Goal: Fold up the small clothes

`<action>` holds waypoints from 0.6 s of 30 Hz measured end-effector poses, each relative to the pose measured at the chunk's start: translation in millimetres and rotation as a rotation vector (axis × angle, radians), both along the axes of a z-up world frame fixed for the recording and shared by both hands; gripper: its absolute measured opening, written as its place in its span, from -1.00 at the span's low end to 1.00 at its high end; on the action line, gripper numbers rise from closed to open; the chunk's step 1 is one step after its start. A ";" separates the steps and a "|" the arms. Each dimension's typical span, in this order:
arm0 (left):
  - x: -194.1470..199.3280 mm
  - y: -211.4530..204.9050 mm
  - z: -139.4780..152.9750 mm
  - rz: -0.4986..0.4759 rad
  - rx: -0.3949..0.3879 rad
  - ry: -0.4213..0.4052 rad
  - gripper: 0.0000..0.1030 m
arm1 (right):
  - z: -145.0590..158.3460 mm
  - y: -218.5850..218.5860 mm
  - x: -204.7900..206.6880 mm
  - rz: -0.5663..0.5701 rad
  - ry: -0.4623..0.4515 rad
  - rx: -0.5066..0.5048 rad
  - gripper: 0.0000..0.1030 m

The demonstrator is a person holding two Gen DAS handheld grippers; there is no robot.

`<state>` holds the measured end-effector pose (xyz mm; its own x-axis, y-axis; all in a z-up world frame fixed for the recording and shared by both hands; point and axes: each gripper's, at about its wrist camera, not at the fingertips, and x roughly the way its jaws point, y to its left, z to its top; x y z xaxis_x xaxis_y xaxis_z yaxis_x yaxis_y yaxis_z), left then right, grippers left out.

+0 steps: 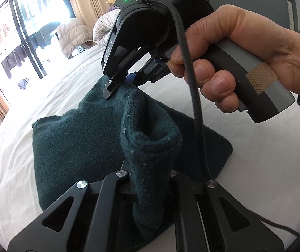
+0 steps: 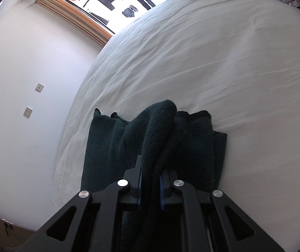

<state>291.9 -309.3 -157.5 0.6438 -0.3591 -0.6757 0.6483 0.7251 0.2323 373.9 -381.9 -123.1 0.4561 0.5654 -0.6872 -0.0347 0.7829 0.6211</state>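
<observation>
A dark green knit garment (image 1: 70, 138) lies on the white bed sheet (image 1: 20, 168). My left gripper (image 1: 150, 191) is shut on a bunched fold of the garment that rises between its fingers. My right gripper (image 1: 120, 86), held in a hand, is shut on the garment's far raised edge and lifts it into a peak. In the right wrist view the right gripper (image 2: 151, 189) clamps a thick ridge of the garment (image 2: 112, 147) between its blue pads (image 2: 139, 191). The rest of the garment drapes down onto the sheet (image 2: 213, 73).
Padded quilts and pillows (image 1: 72, 35) are piled at the far end of the bed. A window with curtains (image 1: 9, 42) is at the left. A white wall with two switch plates (image 2: 27, 111) borders the bed. A black cable (image 1: 194, 105) hangs from the right gripper.
</observation>
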 end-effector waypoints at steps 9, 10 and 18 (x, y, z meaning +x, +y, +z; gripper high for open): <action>-0.7 -12.0 -5.1 0.005 0.010 0.017 -0.88 | -11.4 -2.3 4.8 -0.006 0.014 -0.026 -0.77; 0.0 -12.6 -5.3 0.008 0.005 0.019 -0.88 | -11.8 -3.4 5.4 -0.007 0.016 -0.032 -0.77; -11.7 -8.5 -8.3 -0.002 -0.010 0.052 -0.57 | -33.5 -17.2 -0.2 -0.046 0.052 0.010 -0.63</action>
